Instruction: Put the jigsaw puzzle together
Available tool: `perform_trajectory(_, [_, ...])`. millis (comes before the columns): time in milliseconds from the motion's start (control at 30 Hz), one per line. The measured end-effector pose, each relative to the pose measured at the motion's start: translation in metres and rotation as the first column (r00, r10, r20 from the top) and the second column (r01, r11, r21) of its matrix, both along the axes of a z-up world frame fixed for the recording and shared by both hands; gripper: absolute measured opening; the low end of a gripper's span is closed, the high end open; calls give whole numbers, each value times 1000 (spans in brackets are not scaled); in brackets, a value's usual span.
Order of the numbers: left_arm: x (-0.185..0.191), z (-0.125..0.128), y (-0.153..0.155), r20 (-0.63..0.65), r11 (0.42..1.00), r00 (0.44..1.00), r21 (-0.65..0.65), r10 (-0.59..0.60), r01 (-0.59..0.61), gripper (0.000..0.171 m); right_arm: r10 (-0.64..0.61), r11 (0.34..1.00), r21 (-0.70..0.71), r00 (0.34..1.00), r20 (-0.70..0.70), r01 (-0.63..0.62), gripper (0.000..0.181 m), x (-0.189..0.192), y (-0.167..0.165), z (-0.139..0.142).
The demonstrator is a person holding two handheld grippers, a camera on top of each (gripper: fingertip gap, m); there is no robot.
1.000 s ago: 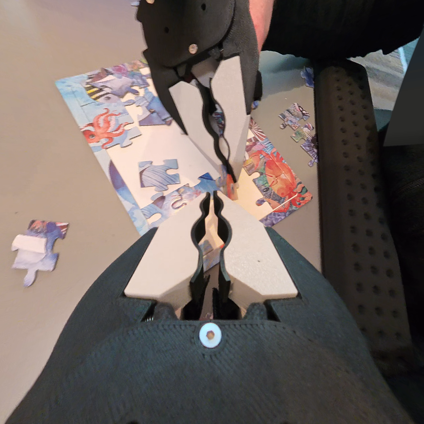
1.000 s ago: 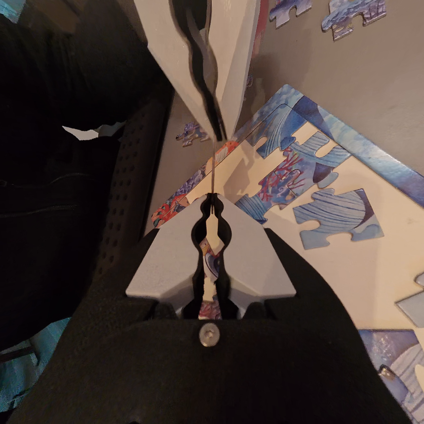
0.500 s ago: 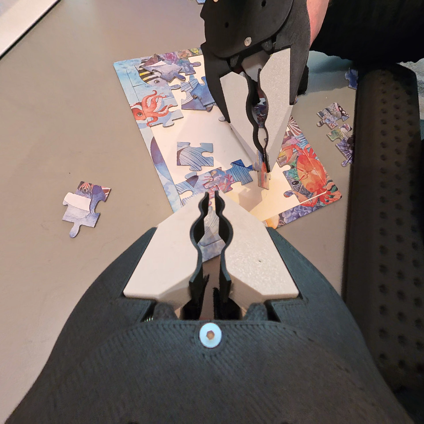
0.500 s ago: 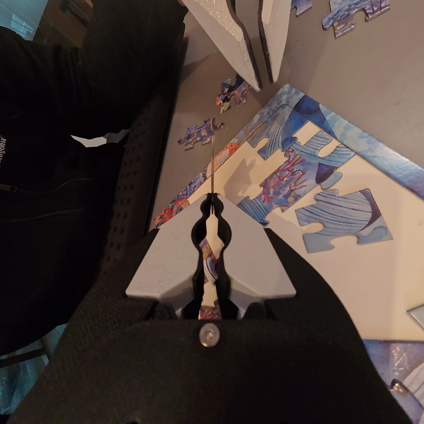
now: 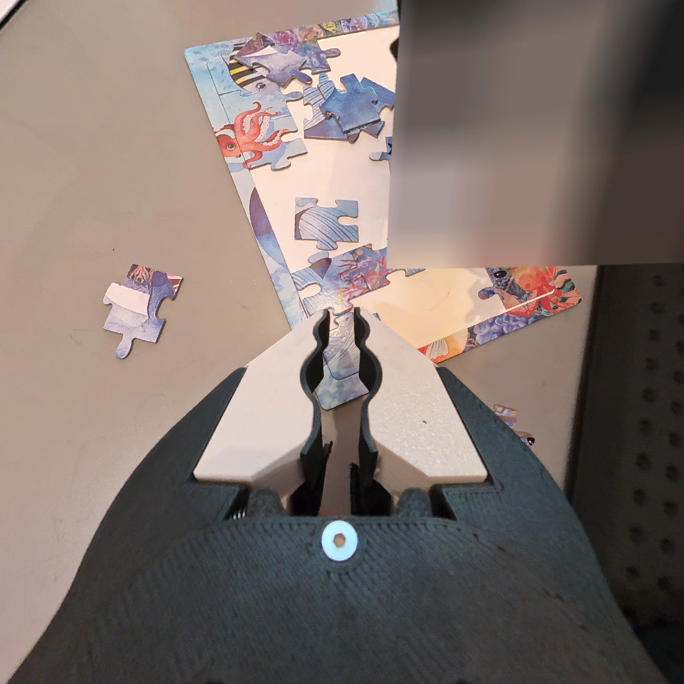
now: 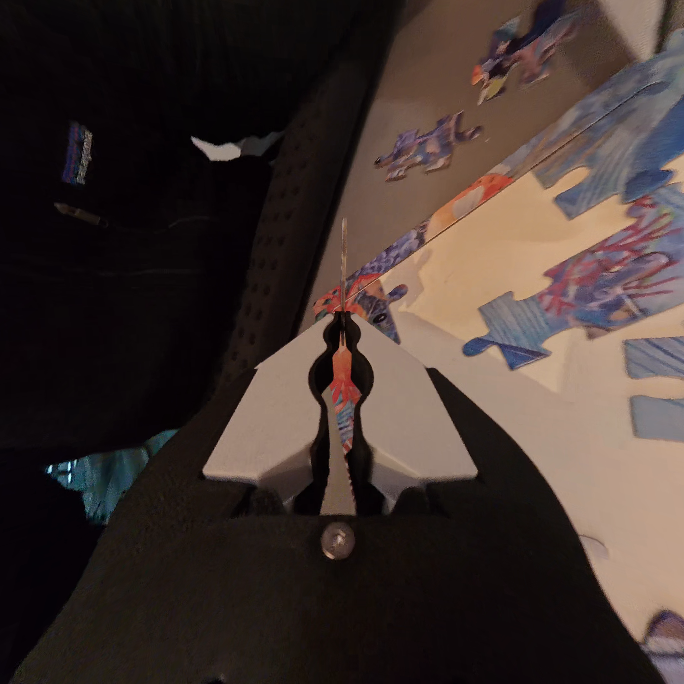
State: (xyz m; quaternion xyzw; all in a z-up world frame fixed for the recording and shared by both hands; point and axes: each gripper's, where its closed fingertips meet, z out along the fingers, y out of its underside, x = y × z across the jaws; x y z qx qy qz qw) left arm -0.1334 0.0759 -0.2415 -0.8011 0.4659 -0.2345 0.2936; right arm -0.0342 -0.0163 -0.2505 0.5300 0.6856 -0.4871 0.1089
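The puzzle tray (image 5: 259,229) lies on the grey table with a cream bare middle. In it sit octopus pieces (image 5: 255,137), a loose striped blue piece (image 5: 325,225), joined coral pieces (image 5: 348,281) and crab pieces (image 5: 533,288). My left gripper (image 5: 342,314) hovers over the tray's near corner, jaws slightly apart and empty. My right gripper (image 6: 343,314) is shut on a puzzle piece (image 6: 344,266) held edge-on, its orange print showing between the fingers. It hangs over the tray (image 6: 499,251) near the crab corner. A blurred patch hides it in the left wrist view.
A loose piece with a white patch (image 5: 138,311) lies on the table left of the tray. Two loose pieces (image 6: 425,151) (image 6: 518,55) and another (image 5: 512,425) lie by the tray's right side. A black perforated chair back (image 5: 636,407) and a person in dark clothing (image 6: 111,259) stand to the right. My hands' fingertips stand some 15 cm from each other.
My left gripper has drawn back from the right one and its jaws have parted a little. My right gripper has shifted and tilted over the tray, still holding its piece.
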Motion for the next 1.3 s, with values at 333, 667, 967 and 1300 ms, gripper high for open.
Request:
perform_trajectory(333, [-5,-7,2,-42,1000,999,-2,18,-18,11,30,994,105,994,108,-41,12,10,-2,-22])
perform_trajectory(667, [-4,-11,4,-57,1000,998,-3,20,-20,12,-216,946,255,976,29,202,22,13,68,0])
perform_trajectory(967, [9,-17,0,-67,1000,998,-19,-22,21,12,-249,848,517,949,195,117,37,69,106,-21])
perform_trajectory(1300, [13,-18,-1,-63,999,997,-22,-35,34,12,-174,768,640,970,168,27,56,64,107,-31])
